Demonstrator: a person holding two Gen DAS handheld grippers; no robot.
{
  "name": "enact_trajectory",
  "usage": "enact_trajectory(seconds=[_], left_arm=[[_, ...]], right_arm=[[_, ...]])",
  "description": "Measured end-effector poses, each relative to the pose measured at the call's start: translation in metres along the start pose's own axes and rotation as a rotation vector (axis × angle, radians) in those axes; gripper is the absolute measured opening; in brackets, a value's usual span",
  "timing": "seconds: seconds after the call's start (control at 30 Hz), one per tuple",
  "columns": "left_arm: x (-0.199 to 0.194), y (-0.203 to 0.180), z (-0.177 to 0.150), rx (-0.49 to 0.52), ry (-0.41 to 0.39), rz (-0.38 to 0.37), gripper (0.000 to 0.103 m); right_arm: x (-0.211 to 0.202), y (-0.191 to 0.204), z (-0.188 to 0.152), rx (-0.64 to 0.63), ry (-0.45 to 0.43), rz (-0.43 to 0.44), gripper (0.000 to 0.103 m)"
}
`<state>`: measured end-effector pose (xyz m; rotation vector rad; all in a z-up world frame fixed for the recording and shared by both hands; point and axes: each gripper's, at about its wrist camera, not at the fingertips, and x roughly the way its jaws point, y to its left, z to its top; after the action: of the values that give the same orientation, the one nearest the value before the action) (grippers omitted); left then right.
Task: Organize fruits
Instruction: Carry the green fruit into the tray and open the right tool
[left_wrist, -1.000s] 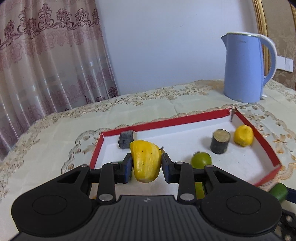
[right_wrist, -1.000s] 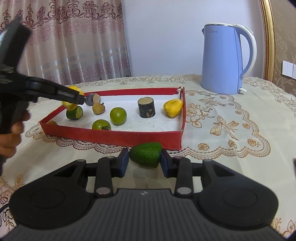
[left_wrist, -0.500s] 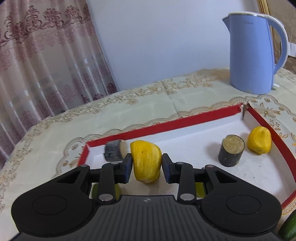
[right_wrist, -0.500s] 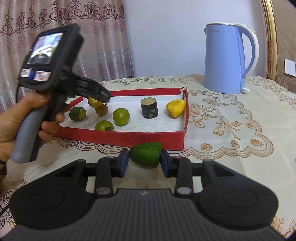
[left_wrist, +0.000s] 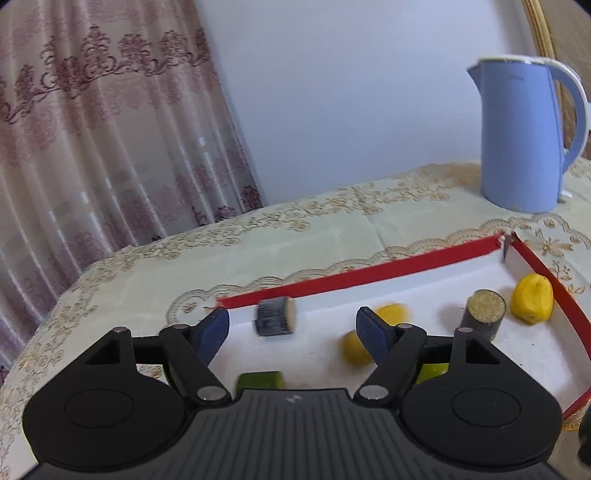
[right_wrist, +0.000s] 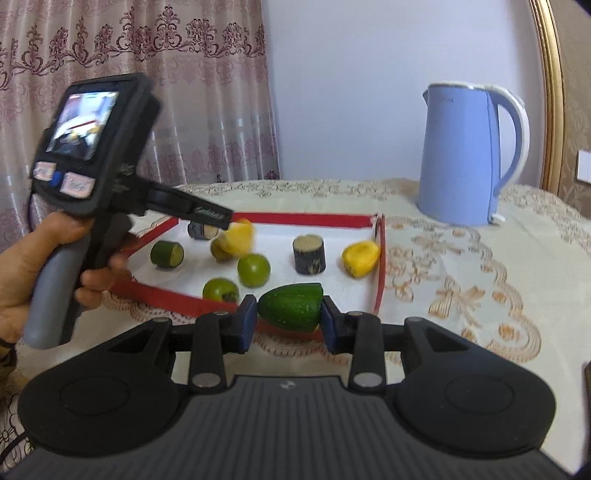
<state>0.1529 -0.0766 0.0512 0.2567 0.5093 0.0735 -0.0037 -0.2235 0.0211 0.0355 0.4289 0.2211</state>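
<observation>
Fruit pieces lie scattered in the red-walled tray (right_wrist: 155, 295) on the cloth-covered table (right_wrist: 480, 266). The left gripper (left_wrist: 293, 325) hangs over the tray's near end, its jaws opening with nothing between them; a blurred yellow piece (right_wrist: 240, 236) sits just off its tip. The right gripper (right_wrist: 290, 321) is clamped on a green fruit piece (right_wrist: 291, 304) just outside the tray's front wall. A blue kettle (right_wrist: 469, 155) stands behind.

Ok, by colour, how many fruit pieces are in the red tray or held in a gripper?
Yellow: 2, blurred piece, piece by right wall
Green: 4, cut cylinder, round fruit, stemmed fruit, held green wedge
Dark: 2, lying cylinder, upright cylinder
Olive-brown: 1, small fruit
Total: 9
</observation>
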Motion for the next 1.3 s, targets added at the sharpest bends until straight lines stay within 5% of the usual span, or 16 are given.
enact_trajectory(seconds=[0.37,0.67,0.83,1.1,1.3], left_arm=[[-0.033,0.066,-0.034,-0.215,0.043,-0.035,0.078],[-0.03,0.053,-0.058,-0.178,-0.009,-0.07,0.078],[-0.031,0.056,-0.061,-0.153,-0.034,-0.01,0.081],[-0.032,0.058,-0.061,-0.164,-0.027,-0.043,0.084],[-0.032,0.058,-0.061,-0.168,-0.022,-0.053,0.084]], right_arm=[[0.031,-0.007,0.029,-0.007,0.004,0.014,0.034],[0.082,-0.013,0.046,0.015,0.04,-0.023,0.034],[0.11,-0.022,0.049,0.041,0.065,-0.064,0.034],[0.121,-0.019,0.05,0.026,0.053,-0.097,0.035],[0.122,-0.019,0.047,0.029,0.045,-0.111,0.061]])
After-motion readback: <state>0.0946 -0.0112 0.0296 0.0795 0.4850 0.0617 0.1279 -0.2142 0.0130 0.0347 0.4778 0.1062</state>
